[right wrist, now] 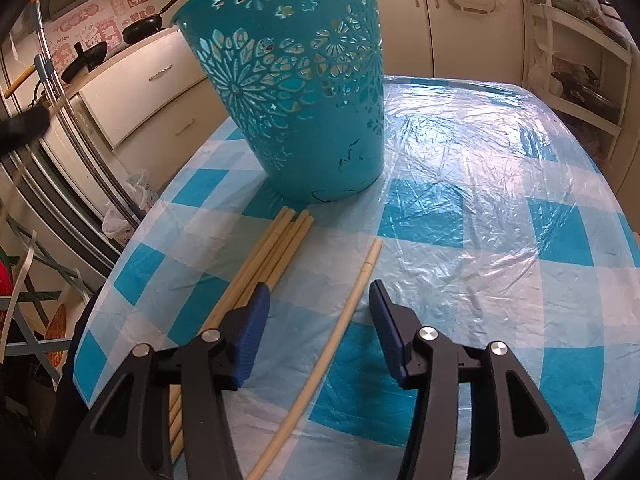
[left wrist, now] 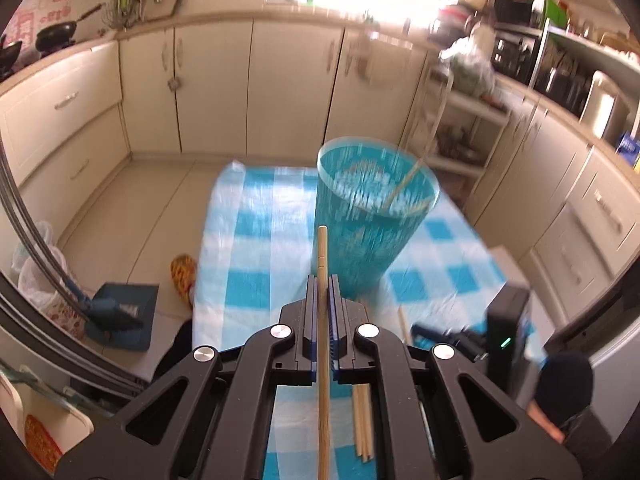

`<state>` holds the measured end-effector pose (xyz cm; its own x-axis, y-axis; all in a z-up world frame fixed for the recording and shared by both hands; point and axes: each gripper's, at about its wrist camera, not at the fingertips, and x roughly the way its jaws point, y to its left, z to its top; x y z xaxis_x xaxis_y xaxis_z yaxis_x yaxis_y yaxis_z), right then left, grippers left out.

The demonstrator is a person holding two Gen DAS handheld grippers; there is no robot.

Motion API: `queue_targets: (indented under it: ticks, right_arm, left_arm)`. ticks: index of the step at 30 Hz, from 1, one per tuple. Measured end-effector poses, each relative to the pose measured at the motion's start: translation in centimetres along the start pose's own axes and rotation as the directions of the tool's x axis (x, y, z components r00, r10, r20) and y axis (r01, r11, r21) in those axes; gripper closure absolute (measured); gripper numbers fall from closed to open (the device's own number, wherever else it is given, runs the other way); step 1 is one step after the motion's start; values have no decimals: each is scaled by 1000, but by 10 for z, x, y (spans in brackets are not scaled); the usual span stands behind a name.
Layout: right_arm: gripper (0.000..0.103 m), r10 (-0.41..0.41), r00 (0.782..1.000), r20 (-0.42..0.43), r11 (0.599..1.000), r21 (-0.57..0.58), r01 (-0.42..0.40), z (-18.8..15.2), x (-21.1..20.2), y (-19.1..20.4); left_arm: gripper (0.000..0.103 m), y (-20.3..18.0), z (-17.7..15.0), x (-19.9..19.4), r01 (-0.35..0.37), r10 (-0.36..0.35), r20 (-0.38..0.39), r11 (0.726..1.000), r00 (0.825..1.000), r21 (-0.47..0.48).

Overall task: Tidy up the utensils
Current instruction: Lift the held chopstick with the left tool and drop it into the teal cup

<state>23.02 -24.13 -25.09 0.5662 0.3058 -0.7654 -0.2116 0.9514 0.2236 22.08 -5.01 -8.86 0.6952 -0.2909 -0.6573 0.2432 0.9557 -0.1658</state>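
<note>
A bench (right wrist: 480, 208) draped in a crinkled plastic cloth of blue and white checks carries everything here. Toward its far edge stands a tall teal plastic basket (right wrist: 304, 92) with flower-shaped cut-outs, upright on its narrow base; in the left wrist view, where it is blurred, at least one pale stick (left wrist: 404, 188) leans inside it against the rim. Just in front of the basket's base lies a bundle of light wooden chopsticks (right wrist: 276, 248), side by side, their tips pointing at the basket and their length running back toward the near edge, under the left finger of the right claw. A single paler chopstick (right wrist: 344, 320) lies apart from the bundle, a little to its right, also running toward the near edge. The right claw (right wrist: 320, 300) hangs low over the bench with its blue-padded fingers spread, the single chopstick lying between them and neither pad touching it. The left claw (left wrist: 323, 280) is pressed together on one wooden chopstick (left wrist: 322, 252), held above the bench with its tip aimed at the basket's side.
</note>
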Motion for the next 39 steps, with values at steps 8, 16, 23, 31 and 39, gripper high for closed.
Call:
queue_targets:
  ticks: [8, 16, 23, 31, 39]
  right_arm:
    - [49, 0, 1000, 0, 1000, -5, 0, -1, 1, 2]
    - [48, 12, 1000, 0, 1000, 0, -12, 0, 1, 0]
    - [47, 37, 999, 4, 999, 24, -37, 0, -3, -8]
    - [46, 51, 999, 5, 998, 36, -51, 1, -3, -9]
    - [45, 45, 999, 2, 999, 27, -45, 1, -4, -6]
  left_arm:
    - [98, -14, 62, -52, 55, -48, 271, 998, 961, -21]
    - [98, -27, 110, -18, 81, -40, 414, 993, 910, -81]
    - [98, -33, 141, 40, 44, 27, 460, 989, 888, -142]
    - [98, -36, 142, 99, 5, 69, 443, 987, 894, -163]
    - [98, -37, 114, 121, -39, 97, 423, 989, 901, -144]
